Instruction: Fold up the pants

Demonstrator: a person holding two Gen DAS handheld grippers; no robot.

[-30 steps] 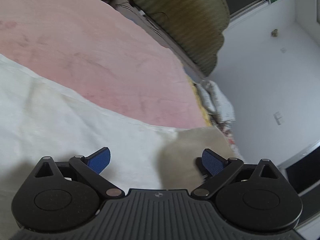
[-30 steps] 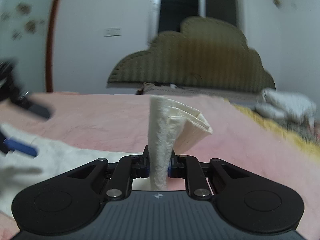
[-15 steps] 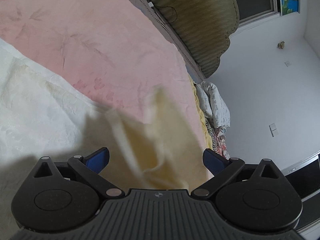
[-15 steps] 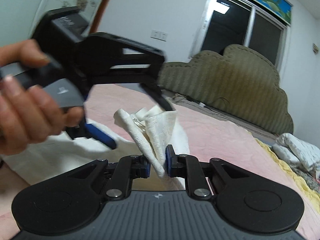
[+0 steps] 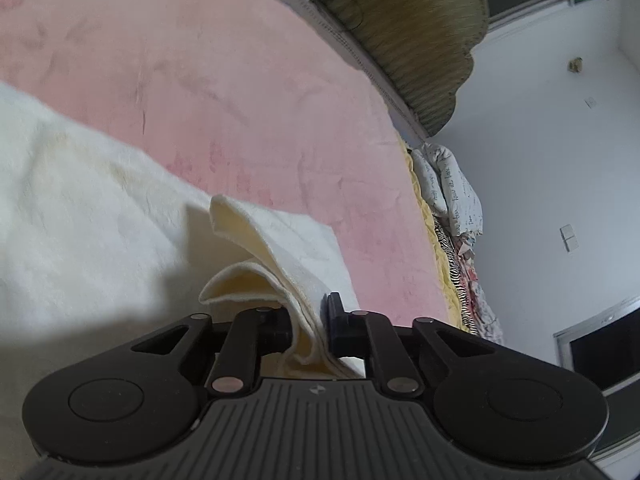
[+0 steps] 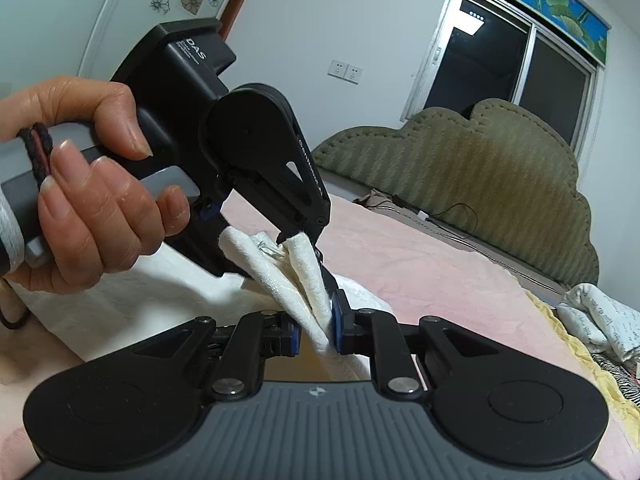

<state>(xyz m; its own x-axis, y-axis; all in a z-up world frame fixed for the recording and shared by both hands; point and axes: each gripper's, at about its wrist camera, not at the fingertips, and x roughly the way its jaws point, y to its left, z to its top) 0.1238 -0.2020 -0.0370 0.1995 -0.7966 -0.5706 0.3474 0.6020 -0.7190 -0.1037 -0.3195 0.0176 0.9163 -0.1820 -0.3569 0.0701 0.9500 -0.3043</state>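
A pink bed cover [image 5: 248,92] fills the scene, running far to an olive scalloped headboard [image 6: 480,168] under a dark window [image 6: 512,60], with a bundle of printed bedding [image 6: 600,320] at the right edge. The cream pants [image 5: 80,208] lie spread on the near left of the bed, one bunched end lifted off the cover between the two tools. The left gripper [image 5: 309,326], held in the person's left hand [image 6: 84,184], is clenched on that raised fold, and the right gripper [image 6: 316,330] pinches the same fold just below it, the two nearly touching.
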